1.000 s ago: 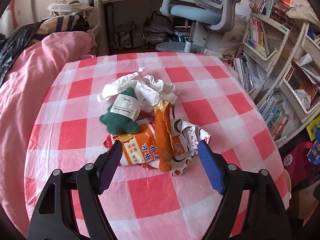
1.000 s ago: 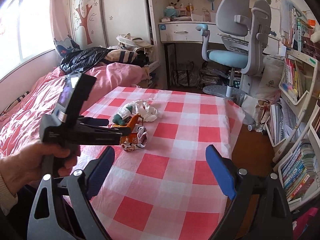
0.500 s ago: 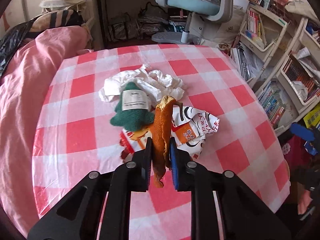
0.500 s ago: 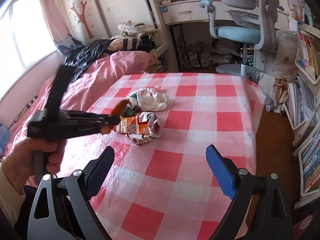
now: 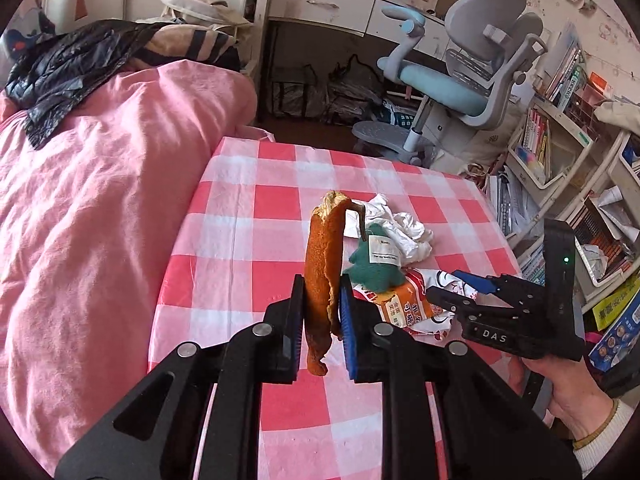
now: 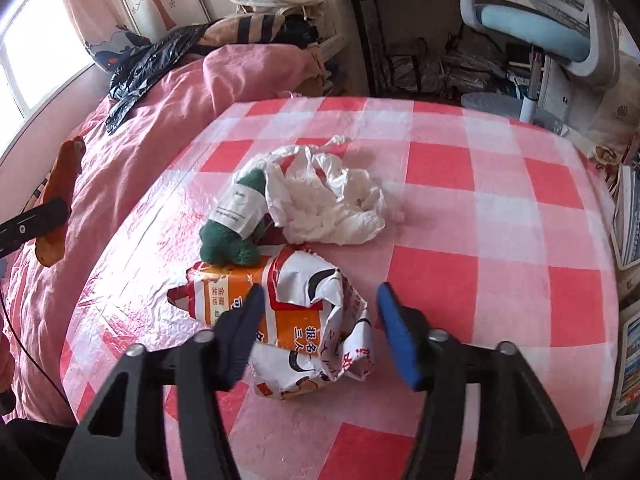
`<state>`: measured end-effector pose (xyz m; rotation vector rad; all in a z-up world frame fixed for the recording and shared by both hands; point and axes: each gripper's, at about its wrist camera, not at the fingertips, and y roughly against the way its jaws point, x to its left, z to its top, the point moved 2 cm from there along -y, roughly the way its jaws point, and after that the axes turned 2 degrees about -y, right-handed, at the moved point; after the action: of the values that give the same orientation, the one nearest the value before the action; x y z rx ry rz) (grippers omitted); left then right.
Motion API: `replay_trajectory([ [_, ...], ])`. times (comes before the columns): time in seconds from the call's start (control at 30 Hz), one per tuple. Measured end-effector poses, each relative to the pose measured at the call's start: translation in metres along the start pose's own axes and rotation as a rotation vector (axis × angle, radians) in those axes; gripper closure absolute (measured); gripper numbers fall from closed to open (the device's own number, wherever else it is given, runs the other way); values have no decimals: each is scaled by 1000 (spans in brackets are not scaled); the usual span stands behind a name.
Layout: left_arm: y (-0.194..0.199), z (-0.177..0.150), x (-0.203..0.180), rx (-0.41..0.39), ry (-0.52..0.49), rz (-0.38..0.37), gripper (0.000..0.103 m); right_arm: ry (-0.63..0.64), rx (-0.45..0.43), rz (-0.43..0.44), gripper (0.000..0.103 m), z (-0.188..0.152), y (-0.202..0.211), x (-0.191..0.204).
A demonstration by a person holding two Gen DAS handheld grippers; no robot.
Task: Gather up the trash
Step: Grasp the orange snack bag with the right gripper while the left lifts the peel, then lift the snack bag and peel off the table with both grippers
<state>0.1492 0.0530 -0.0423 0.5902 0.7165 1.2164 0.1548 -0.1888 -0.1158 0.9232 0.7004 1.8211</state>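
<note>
On the body of the right claw [image 5: 444, 286] we read the white letters "DAS". The orange and white wrapper [image 6: 296, 320] carries printed Chinese characters, which we cannot read well. The green knitted toy [image 6: 230, 240] wears a white paper label with small writing, too small for us to read.

The left claw [image 5: 322, 320] is clenched on the orange peel [image 5: 320, 272]. Its two pads press the peel from both sides. The peel stands upright between them, and its lower end hangs below the pads, above the counter [image 5: 236, 240] with the red and white checked cloth.

The right claw [image 6: 320, 320] has just been closing, but its jaws are half open and grasp nothing. The wrapper lies between them. The dark finger [image 6: 240, 328] stands in front of the orange part of the wrapper, and we cannot tell if it touches it. The blue finger [image 6: 396, 336] is just beside the white crumpled edge, apart from it.

The green toy rests on the far end of the wrapper. The white crumpled plastic bag [image 6: 332, 204] lies just behind the toy, touching it. The peel is well to the left of the wrapper, near the pink bed [image 6: 160, 92].
</note>
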Motion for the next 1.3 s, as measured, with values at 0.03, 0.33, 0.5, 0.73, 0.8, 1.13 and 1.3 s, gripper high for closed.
replay_trajectory([
  [0.03,-1,0,0,1,-6,1,87,9,22,-7,72,-2,-3,2],
  [0.33,9,-1,2,-16,-5,-10,87,158,-46,-57,87,-19,58,33],
  [0.5,16,-7,4,-19,2,-12,87,207,-82,-101,87,-46,93,46],
  [0.73,22,-22,2,-9,-11,-16,87,131,-121,-140,87,-59,117,23],
  [0.8,21,-24,1,-4,-20,-14,87,100,-125,-144,87,-61,120,15],
  [1.13,10,-23,-4,15,-48,-6,87,83,-142,-173,87,-59,119,3],
  [1.3,6,-22,-10,19,-64,-3,87,113,-138,-182,87,-60,117,4],
])
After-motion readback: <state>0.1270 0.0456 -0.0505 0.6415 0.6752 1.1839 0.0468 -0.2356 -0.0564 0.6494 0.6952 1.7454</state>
